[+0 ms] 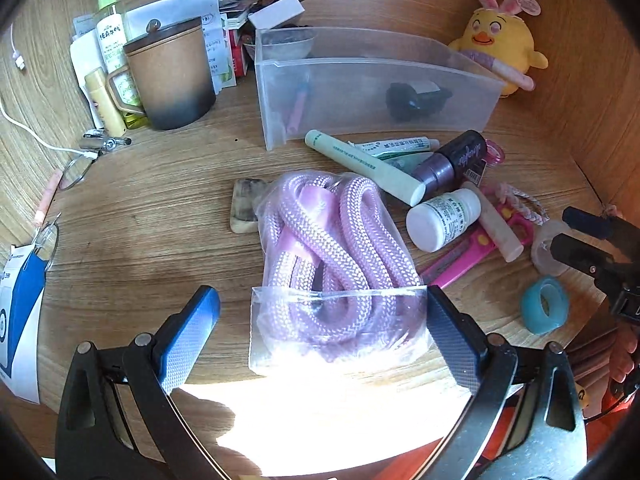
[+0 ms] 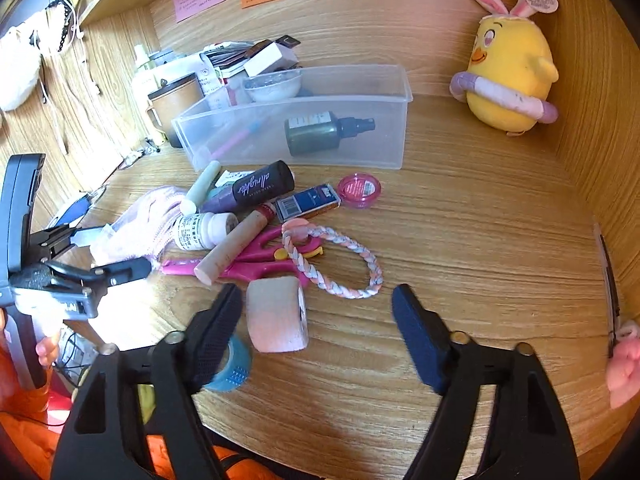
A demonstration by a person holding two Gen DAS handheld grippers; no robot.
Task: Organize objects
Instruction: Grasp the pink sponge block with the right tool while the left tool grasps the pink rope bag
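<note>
Two tape rolls [image 2: 276, 316], one scissors [image 2: 260, 260], perhaps five tubes [image 1: 362, 166].

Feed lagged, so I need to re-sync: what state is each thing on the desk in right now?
Left tool: open, straddling the bagged rope.
Right tool: open, pink tape roll between its fingers, not gripped.
Bagged rope: lying flat, bag closed.
Clear bin: upright, holding a dark spray bottle on its side.
Mug: upright, lid on.
Pink tape roll: on its side.
</note>
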